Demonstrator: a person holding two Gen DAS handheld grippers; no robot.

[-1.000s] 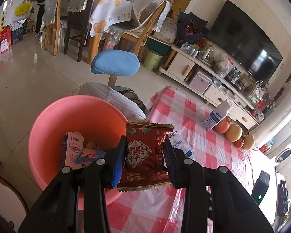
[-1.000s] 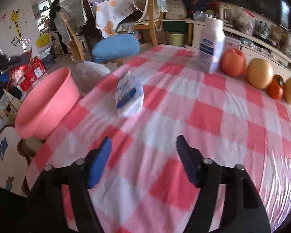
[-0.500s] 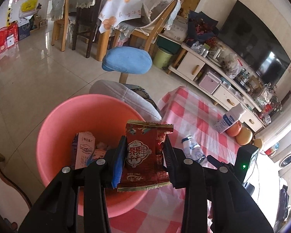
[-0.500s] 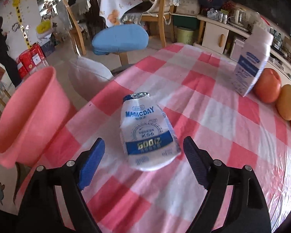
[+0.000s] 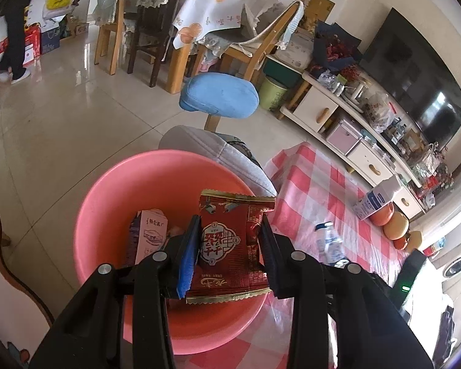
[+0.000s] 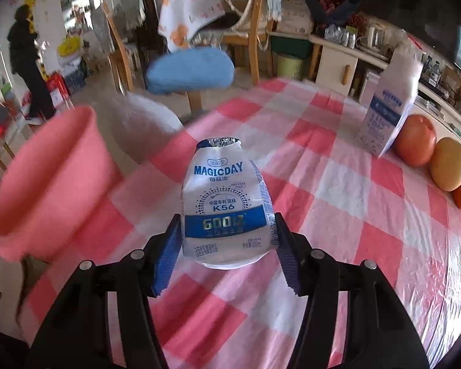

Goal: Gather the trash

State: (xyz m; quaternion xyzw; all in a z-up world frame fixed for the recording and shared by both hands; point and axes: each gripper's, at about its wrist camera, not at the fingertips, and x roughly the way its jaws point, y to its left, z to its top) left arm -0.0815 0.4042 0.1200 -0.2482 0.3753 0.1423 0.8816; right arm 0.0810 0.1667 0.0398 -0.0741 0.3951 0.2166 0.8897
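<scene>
My left gripper [image 5: 229, 243] is shut on a red snack wrapper [image 5: 227, 246] and holds it over the pink basin [image 5: 113, 190], which has a small purple-white carton [image 5: 149, 233] and other trash inside. My right gripper [image 6: 227, 240] is shut on a white and blue Magicday yogurt bottle [image 6: 226, 203] lying on the red-checked tablecloth [image 6: 338, 215]; the pads touch its sides. The basin [image 6: 49, 178] shows at the left in the right wrist view, off the table's edge. The bottle also shows in the left wrist view [image 5: 329, 241].
A white and blue milk carton [image 6: 390, 104] stands at the far right of the table beside several round fruits [image 6: 415, 144]. A blue stool [image 5: 218, 97] and wooden chairs stand beyond the basin. A TV cabinet [image 5: 353, 135] lines the wall. A person [image 6: 27, 70] stands far left.
My right gripper moved forward to the yogurt bottle and closed on its sides. My left gripper carried the red wrapper further over the basin.
</scene>
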